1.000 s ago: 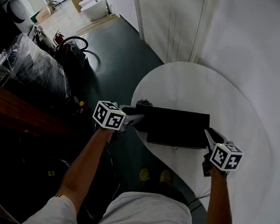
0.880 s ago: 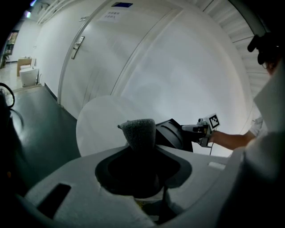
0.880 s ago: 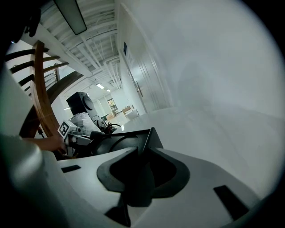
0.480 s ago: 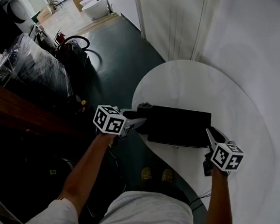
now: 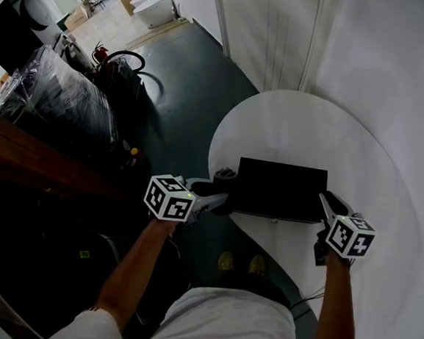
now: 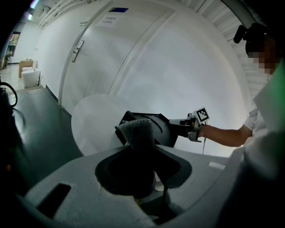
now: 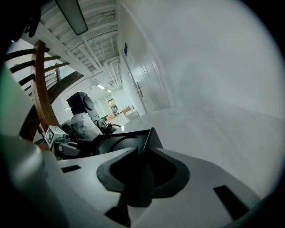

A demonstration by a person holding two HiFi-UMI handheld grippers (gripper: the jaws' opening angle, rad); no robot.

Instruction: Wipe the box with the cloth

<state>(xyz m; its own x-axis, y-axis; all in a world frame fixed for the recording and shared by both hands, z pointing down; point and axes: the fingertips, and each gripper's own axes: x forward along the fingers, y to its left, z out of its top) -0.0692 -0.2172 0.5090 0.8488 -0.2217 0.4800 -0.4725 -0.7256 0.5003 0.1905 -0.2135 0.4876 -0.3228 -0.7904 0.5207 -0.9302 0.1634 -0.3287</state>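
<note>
A flat black box (image 5: 280, 189) lies near the front edge of a round white table (image 5: 304, 129). My left gripper (image 5: 221, 195) is shut on a grey cloth (image 5: 225, 175), which sits at the box's left end. In the left gripper view the cloth (image 6: 138, 132) stands up between the jaws, with the box (image 6: 162, 129) just behind it. My right gripper (image 5: 328, 206) is shut on the box's right near corner. The right gripper view shows that corner of the box (image 7: 150, 136) pinched in the jaws, and my left gripper (image 7: 55, 136) is visible beyond.
The table's rim (image 5: 216, 139) curves over a dark green floor (image 5: 183, 74). Plastic-wrapped goods (image 5: 56, 100) and a wooden rail (image 5: 29, 156) stand to the left. A white wall and door (image 5: 276, 30) close off the back. The person's shoes (image 5: 237, 265) show under the table edge.
My left gripper has slid the cloth along the box's left end toward the near side. The right gripper has kept its hold in place.
</note>
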